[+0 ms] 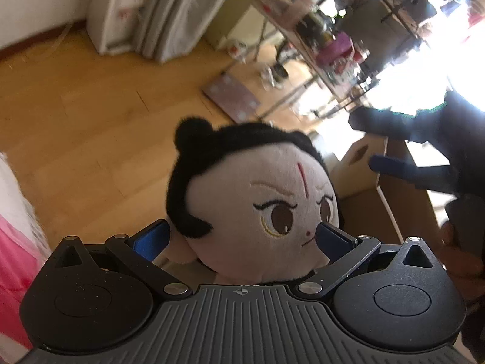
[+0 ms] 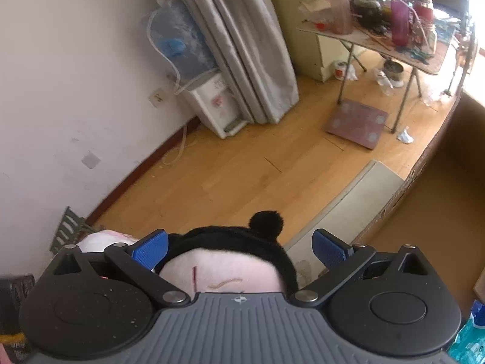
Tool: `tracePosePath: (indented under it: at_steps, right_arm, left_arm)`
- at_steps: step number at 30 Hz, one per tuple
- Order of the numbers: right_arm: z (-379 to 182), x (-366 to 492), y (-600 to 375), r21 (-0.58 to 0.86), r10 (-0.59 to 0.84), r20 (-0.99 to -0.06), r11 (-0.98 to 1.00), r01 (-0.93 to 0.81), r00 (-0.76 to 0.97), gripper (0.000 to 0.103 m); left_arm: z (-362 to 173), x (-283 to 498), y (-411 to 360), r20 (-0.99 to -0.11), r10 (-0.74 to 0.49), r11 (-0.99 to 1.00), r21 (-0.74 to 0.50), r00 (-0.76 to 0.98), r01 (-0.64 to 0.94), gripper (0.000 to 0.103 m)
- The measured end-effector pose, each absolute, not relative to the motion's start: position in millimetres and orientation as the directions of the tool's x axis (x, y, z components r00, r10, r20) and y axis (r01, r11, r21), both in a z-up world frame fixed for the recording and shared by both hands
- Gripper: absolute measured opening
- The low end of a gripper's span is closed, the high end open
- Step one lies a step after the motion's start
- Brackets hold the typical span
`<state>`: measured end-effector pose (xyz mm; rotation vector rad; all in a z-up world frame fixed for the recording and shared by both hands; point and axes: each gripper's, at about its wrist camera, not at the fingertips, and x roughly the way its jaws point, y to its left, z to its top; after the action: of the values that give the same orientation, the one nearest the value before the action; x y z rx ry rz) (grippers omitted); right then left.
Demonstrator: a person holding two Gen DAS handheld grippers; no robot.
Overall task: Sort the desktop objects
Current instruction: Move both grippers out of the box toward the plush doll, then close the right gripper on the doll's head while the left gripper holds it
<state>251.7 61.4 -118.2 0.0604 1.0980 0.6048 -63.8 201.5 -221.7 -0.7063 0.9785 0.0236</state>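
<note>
A plush doll (image 1: 257, 200) with black hair, a pale face and a red forehead mark fills the left wrist view. My left gripper (image 1: 242, 238) is shut on the doll's head, with its blue pads (image 1: 151, 236) pressed against both sides, and holds it above the floor. My right gripper shows at the right of that view (image 1: 394, 163), dark and blurred. In the right wrist view the doll's head (image 2: 230, 261) sits between and just below my right gripper (image 2: 241, 248), whose blue pads (image 2: 329, 248) stand wide apart and do not press on it.
An open cardboard box (image 1: 394, 194) stands to the right, its brown wall also in the right wrist view (image 2: 439, 197). Wooden floor (image 2: 242, 166) lies below. A cluttered folding table (image 2: 379, 39), a scale (image 2: 357, 123), curtains and a white appliance stand beyond. Pink fabric (image 1: 12, 257) is at far left.
</note>
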Motion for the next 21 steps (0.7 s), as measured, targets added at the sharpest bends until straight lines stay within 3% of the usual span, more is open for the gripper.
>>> tracePosePath:
  at_steps: [7,21]
  right_arm:
    - [-147,262,84,0.331,0.458,-0.859,0.837,-0.435,0.227,0.103]
    - [-147,248,110,0.337,0.457,-0.88,0.793,-0.507,0.129,0.103]
  left_arm:
    - [-225,-62,200,-0.759,-0.304,0.79,-0.539,0.577,-0.293,0.103]
    - [-219,-68,198,-0.752,-0.304,0.784,-0.546,0.585,-0.295,0.103]
